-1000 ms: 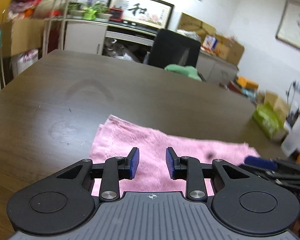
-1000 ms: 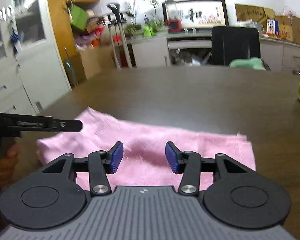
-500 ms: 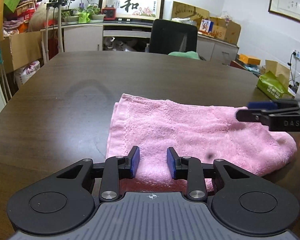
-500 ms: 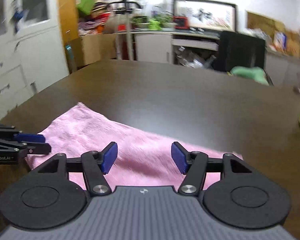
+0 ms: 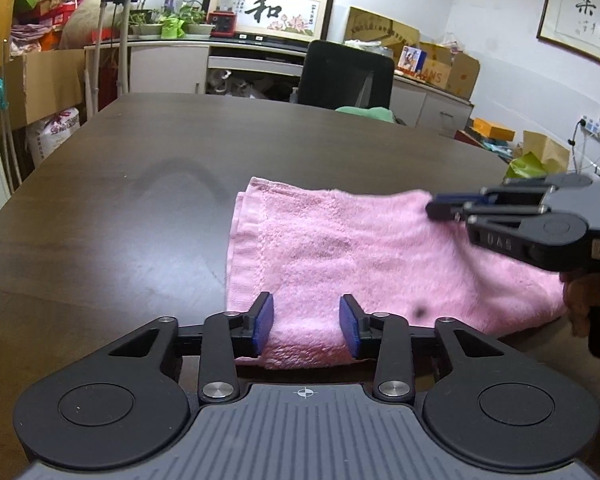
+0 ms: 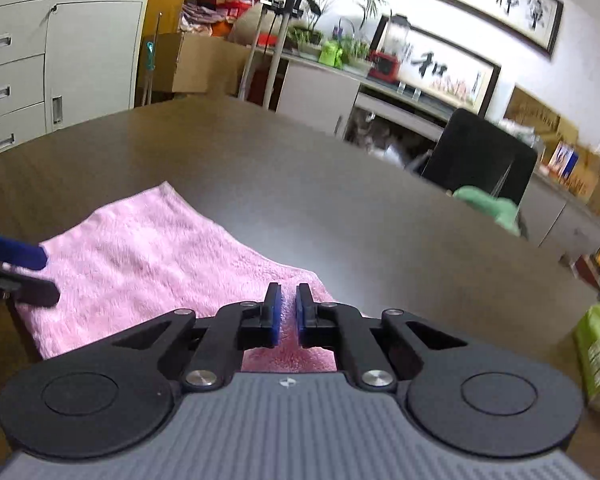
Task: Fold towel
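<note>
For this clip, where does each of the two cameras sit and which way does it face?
Left wrist: sits behind the left claw, looking forward over the pink towel on the dark table toward the black chair; its open fingers straddle the towel's near edge; the right claw enters from the right.
Right wrist: sits behind the right claw, tilted, facing the cabinets; fingers nearly closed over the towel.
Shared: towel, table, chair, the framed calligraphy.
</note>
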Available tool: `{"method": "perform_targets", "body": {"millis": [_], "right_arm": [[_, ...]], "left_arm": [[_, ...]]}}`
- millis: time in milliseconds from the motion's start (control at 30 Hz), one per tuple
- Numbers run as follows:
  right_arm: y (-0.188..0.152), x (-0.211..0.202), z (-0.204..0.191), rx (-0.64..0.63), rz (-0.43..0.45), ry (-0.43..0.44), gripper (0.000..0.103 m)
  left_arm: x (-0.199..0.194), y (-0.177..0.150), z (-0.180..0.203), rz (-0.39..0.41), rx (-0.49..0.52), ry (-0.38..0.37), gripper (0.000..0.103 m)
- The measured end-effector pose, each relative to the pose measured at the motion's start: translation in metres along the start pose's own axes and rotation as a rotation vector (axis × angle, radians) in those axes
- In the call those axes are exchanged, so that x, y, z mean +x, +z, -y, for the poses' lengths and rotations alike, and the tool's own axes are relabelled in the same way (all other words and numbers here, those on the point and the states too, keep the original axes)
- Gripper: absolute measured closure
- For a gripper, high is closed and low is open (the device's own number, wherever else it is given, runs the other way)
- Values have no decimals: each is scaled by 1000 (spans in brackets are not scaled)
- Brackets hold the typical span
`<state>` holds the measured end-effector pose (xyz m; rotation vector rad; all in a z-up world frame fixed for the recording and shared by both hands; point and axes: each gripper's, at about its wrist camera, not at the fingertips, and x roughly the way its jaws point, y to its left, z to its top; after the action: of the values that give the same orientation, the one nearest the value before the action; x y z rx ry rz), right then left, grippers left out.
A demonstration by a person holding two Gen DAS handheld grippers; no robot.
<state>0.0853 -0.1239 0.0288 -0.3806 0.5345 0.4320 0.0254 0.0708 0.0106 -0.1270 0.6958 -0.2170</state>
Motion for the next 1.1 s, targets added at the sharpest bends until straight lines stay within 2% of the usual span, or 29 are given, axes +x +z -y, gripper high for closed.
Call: {"method": "perform_targets", "body": {"millis": [167, 233, 300, 400, 433, 500, 533, 633, 733, 833, 867, 967, 1000, 1067, 1100], "right_arm": [[-7, 23, 3, 41, -46, 45, 91], [-14, 28, 9, 74, -42, 65, 89], [-13, 19, 25, 180, -25, 122, 88], [-9, -16, 53, 311, 70, 161, 87], [-10, -34, 66, 360, 118, 148, 85], [-16, -55, 84, 429, 158, 142, 72], [-22, -62, 93, 461, 165, 144, 69], [-41, -68, 110, 524, 143, 153, 69], [-57, -54, 113, 538, 72, 190, 69], [-73, -33, 105, 503, -23, 219, 68], [-80, -23, 106, 506, -64, 192, 68], [-79, -25, 104, 498, -59, 168, 65], [-78, -27, 103, 498, -51, 163, 63], [-73, -33, 102, 474, -11, 166, 53], [-70, -34, 101, 457, 7, 178, 53]], "left_arm": [[-3, -2, -1, 6, -5, 12, 62], [-3, -3, 0, 6, 5, 46, 59], [-2, -2, 2, 8, 17, 86, 59], [-4, -1, -3, 21, -16, 79, 58], [-7, 0, -7, 35, -39, 69, 58], [-11, 2, -9, 64, -54, 56, 58], [-14, 2, -11, 87, -60, 46, 57], [-18, 4, -5, 144, -20, 19, 53], [-13, 8, 6, 158, 46, -20, 48], [3, 11, 18, 110, 97, -29, 47], [7, 11, 20, 96, 103, -32, 47], [27, 8, 28, 35, 147, 7, 47], [27, 7, 29, 36, 155, 10, 47], [27, 5, 30, 42, 178, 19, 47], [27, 4, 30, 41, 173, 19, 47]]}}
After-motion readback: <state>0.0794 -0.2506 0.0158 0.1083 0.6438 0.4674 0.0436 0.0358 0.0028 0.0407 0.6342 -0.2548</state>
